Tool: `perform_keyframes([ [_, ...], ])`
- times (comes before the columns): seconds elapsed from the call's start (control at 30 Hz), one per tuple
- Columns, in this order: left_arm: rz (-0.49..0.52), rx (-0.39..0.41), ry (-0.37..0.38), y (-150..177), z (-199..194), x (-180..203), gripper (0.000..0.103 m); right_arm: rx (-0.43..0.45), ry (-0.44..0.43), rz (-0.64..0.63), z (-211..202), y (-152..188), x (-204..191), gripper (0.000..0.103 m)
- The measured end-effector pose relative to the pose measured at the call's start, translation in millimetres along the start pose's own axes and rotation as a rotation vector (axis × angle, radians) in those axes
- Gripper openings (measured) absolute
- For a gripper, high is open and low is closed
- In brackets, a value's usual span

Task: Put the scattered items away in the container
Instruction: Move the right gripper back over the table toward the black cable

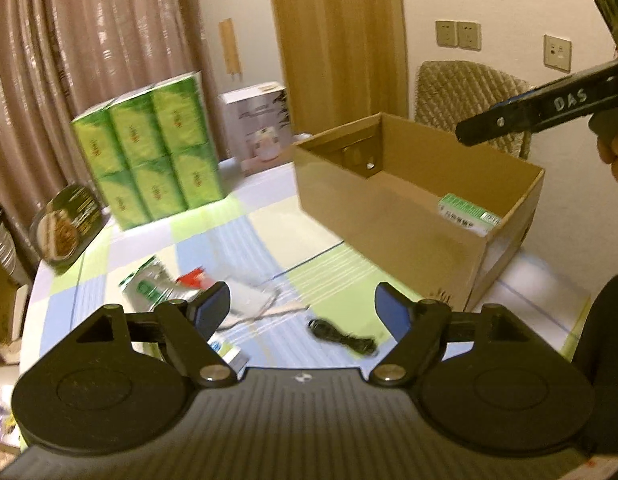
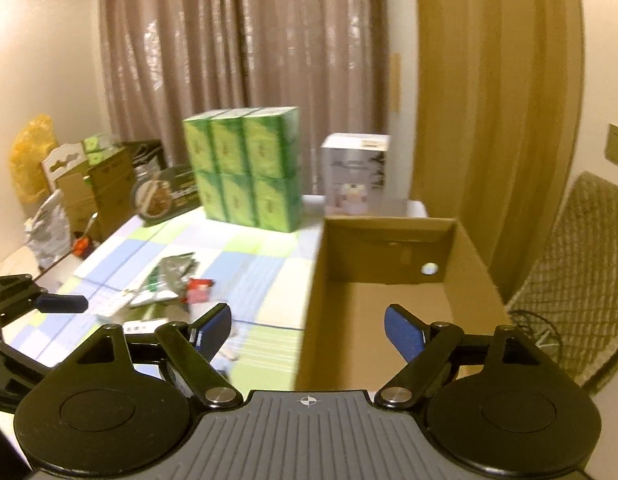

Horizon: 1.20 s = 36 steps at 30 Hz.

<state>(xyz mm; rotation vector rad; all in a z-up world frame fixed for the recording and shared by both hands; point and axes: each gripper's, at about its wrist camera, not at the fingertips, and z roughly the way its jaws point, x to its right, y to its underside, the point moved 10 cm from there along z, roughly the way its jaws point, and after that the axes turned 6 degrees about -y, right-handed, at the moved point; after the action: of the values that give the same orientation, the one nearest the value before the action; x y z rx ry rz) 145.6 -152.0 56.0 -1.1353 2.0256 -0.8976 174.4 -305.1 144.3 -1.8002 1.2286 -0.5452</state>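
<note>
Hovering above the checked tablecloth (image 1: 269, 240), the left gripper (image 1: 301, 312) has its blue-padded jaws spread wide with nothing between them. Just beyond its fingers lie the scattered items: a coiled black cable (image 1: 343, 336) nearest, a white cord (image 1: 265, 304) beside it, then a small red packet (image 1: 195, 278) and a silvery green-printed pouch (image 1: 149, 284) to the left. Further right stands the open cardboard box (image 1: 409, 216), upright on the table, with a green label stuck inside its far wall. In the right wrist view the right gripper (image 2: 309, 328) is likewise splayed and empty, held over the near edge of that box, whose inside looks bare from this angle. Beyond the clutter a stack of green tissue packs (image 2: 245, 168) rests near the table's far edge, with a white carton (image 2: 355, 172) just beside it. Behind them hang brown curtains (image 2: 229, 40), and a quilted chair (image 1: 469, 92) stands behind the box.
</note>
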Motion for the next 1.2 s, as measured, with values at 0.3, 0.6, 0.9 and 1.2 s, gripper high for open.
perform_keyframes([
  [0.3, -0.021, -0.020, -0.048, 27.9, -15.9, -29.1, 0.077, -0.027, -0.065, -0.058, 13.9, 8.8, -52.2, 0.086],
  [0.6, -0.026, -0.072, -0.079, 69.2, -11.9, -54.1, 0.077, -0.092, -0.094, -0.046, 36.4, 42.7, -67.0, 0.086],
  [0.9, -0.034, -0.135, -0.064, 109.1, 8.4, -63.6, 0.077, -0.175, -0.149, -0.061, 70.8, 79.7, -90.7, 0.086],
  [1.2, -0.075, -0.217, -0.015, 134.0, 30.4, -66.5, 0.077, -0.242, -0.165, -0.049, 105.2, 109.0, -93.5, 0.086],
])
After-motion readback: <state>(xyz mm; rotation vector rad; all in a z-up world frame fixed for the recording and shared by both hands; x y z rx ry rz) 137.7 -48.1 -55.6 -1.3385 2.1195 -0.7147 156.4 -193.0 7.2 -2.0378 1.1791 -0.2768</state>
